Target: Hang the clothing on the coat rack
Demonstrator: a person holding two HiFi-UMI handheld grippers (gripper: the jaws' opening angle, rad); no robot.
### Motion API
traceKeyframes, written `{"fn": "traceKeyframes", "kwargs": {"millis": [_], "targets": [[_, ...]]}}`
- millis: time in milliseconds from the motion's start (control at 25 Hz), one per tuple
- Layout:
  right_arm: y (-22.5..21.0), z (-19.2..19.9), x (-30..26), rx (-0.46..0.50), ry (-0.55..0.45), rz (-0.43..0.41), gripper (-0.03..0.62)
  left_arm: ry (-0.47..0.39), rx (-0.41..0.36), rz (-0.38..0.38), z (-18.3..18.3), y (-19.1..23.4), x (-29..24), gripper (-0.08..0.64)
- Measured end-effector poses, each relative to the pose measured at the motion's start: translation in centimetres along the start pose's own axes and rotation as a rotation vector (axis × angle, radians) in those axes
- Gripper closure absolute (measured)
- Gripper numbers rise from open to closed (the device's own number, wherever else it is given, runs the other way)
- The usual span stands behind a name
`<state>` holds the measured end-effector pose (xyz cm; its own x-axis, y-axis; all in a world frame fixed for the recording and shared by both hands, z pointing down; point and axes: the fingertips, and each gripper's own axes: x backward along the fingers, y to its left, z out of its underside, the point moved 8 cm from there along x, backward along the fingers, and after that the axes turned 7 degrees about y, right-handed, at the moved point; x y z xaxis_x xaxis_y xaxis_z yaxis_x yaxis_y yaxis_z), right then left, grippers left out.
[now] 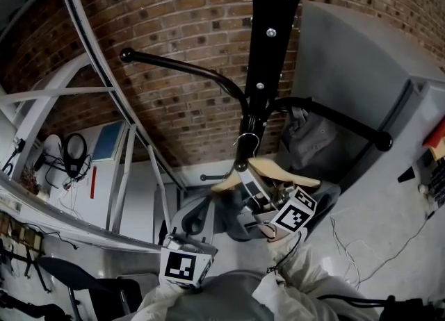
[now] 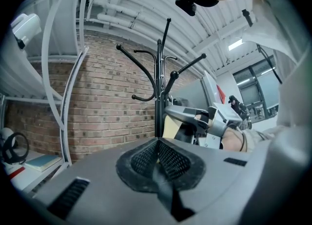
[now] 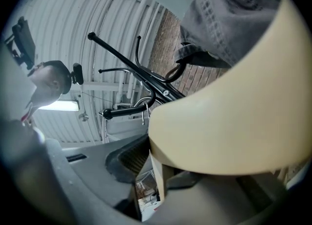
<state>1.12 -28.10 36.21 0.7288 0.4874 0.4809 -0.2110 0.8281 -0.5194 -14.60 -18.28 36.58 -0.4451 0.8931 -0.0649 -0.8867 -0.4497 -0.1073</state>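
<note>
The black coat rack [image 1: 268, 48] stands against the brick wall, its arms spreading left and right. My right gripper [image 1: 254, 194] is shut on a pale wooden hanger [image 1: 268, 172], whose metal hook [image 1: 245, 144] is close to the pole. In the right gripper view the hanger [image 3: 234, 121] fills the frame between the jaws of the right gripper [image 3: 161, 170], with grey denim clothing [image 3: 229, 24] above its far end. The grey clothing [image 1: 309, 135] shows beside the pole; what carries it I cannot tell. My left gripper [image 2: 157, 158] is shut with nothing in it, low at the front left [image 1: 184, 267].
The brick wall [image 1: 174, 69] is right behind the rack. A grey cabinet [image 1: 361, 83] stands at the right. White curved metal frames [image 1: 104, 90] run along the left, with a headset [image 1: 73, 153] on a white shelf. Cables lie on the floor at the right [image 1: 375, 243].
</note>
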Motion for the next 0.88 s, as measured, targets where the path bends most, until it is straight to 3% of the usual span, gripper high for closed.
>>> {"fn": "traceKeyframes", "kwargs": {"millis": [240,480,880], "targets": [[-0.3,0.3,-0.1,-0.023,0.001,-0.013,0.479,-0.055,-0.010,-0.003,-0.8,-0.4,0.3,0.551],[-0.9,0.5,-0.4,-0.070,0.015,-0.019,0.445,0.018,-0.001,-0.045,-0.2,-0.3,1.0,0.551],[-1.4,1.4,0.7,-0.115,0.029,0.014,0.422,0.025,0.009,-0.047,0.0,-1.1,1.5,0.551]]}}
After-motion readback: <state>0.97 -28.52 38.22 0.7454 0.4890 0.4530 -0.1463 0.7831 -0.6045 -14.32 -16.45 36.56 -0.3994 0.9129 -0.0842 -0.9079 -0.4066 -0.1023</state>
